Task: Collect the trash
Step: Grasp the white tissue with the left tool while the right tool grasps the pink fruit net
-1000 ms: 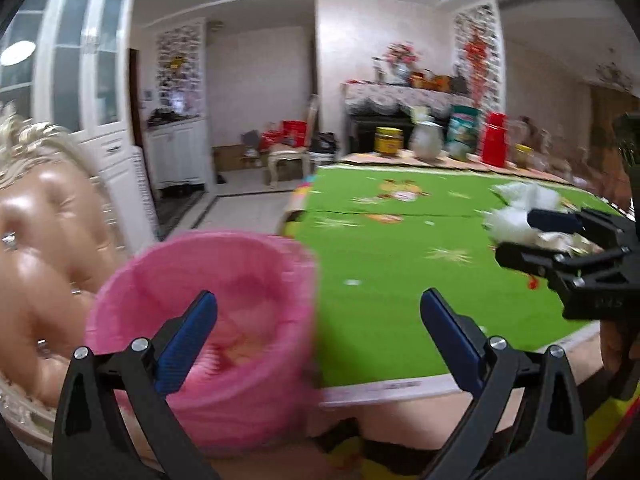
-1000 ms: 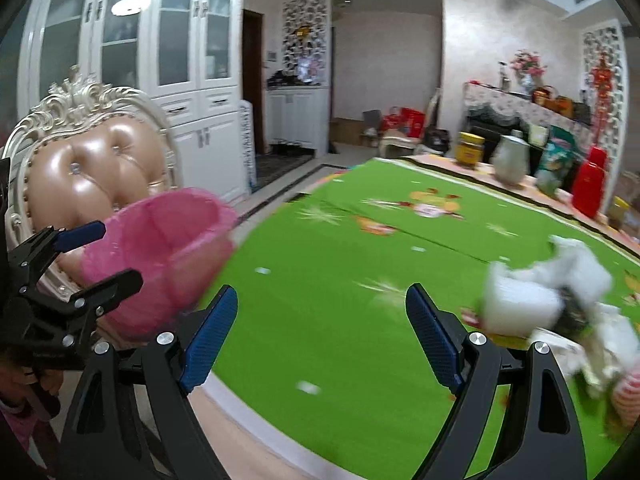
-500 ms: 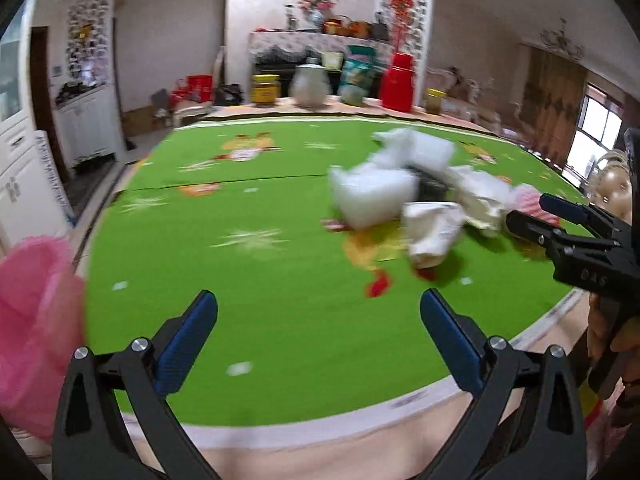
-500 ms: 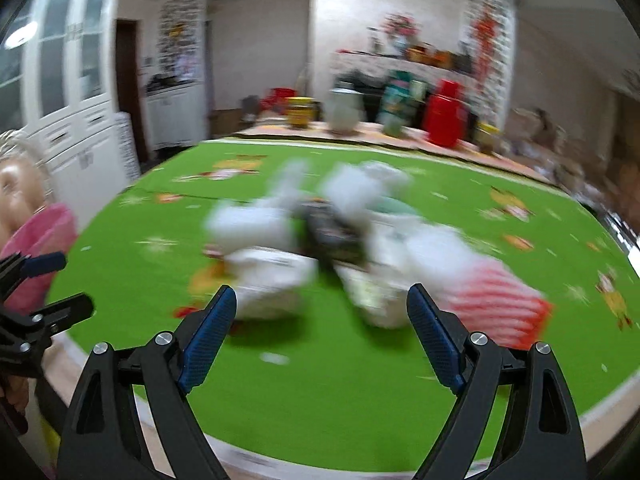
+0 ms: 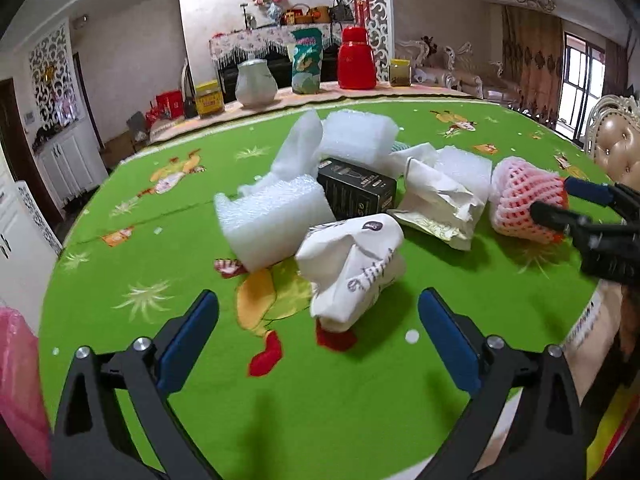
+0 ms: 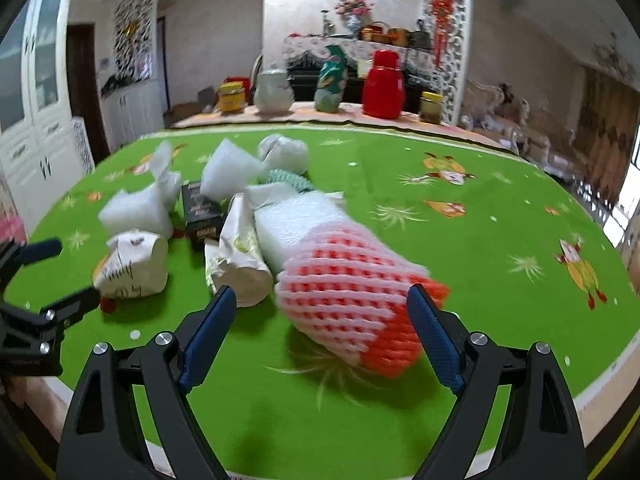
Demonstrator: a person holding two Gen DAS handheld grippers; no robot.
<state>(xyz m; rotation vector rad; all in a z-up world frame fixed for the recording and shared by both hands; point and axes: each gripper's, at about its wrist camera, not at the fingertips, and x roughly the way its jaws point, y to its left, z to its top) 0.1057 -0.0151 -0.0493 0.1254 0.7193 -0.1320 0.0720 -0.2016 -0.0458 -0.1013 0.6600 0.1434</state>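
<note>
A pile of trash lies on the green table (image 5: 320, 400): white foam blocks (image 5: 276, 220), a black box (image 5: 356, 194), crumpled paper wrappers (image 5: 436, 204), a crushed white paper cup (image 5: 352, 264) and a pink-and-orange foam fruit net (image 6: 352, 304). My left gripper (image 5: 318, 336) is open, just short of the crushed cup. My right gripper (image 6: 320, 328) is open, its fingers on either side of the fruit net's near end. The pink-lined trash bin (image 5: 16, 392) shows at the left edge of the left wrist view.
A red thermos (image 5: 356, 60), a white jug (image 5: 256, 84), a green bag (image 5: 306, 62) and jars stand at the table's far edge. A padded chair (image 5: 620, 144) stands at the right. White cabinets (image 6: 36, 120) line the left wall.
Both grippers have swung right from the pink bin toward the trash pile and moved closer to it. The right gripper now frames the fruit net. Both stay open.
</note>
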